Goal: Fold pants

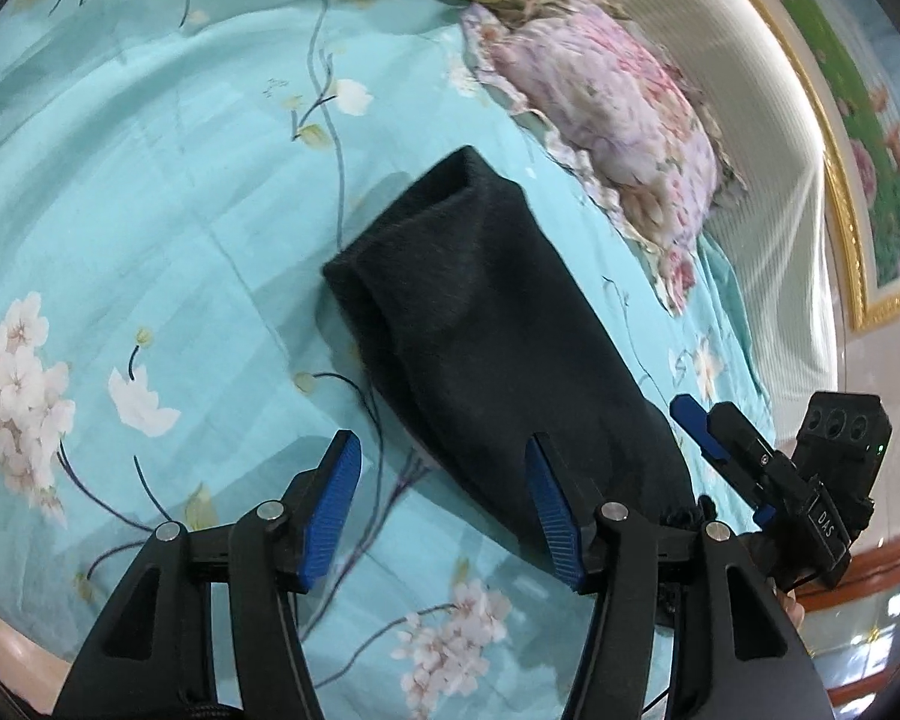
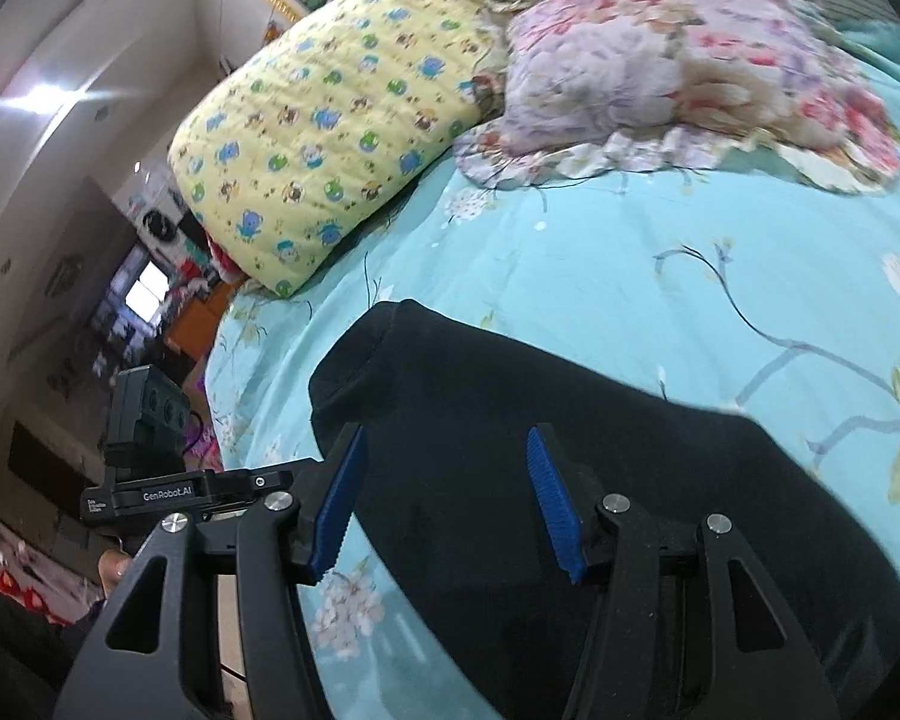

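Our left hand-held gripper point(image 1: 444, 468) and right hand-held gripper point(image 2: 447, 462) hover half open, empty, over the pants point(image 1: 480, 324) lying mid-bed point(image 1: 150, 210); soft and limp, we'd pinch them at the hem corners.

"DAS" on the right hand-held gripper point(image 1: 699, 429); "GenRobot.AI" on the left hand-held gripper's body point(image 2: 168, 495).

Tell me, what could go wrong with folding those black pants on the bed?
1. The pants already lie folded into a long strip, and both tools, left and right, stand open above them; a pinch might catch only the top layer, so the fold could slip apart.
2. The bedsheet is soft and might get pinched along with the cloth.
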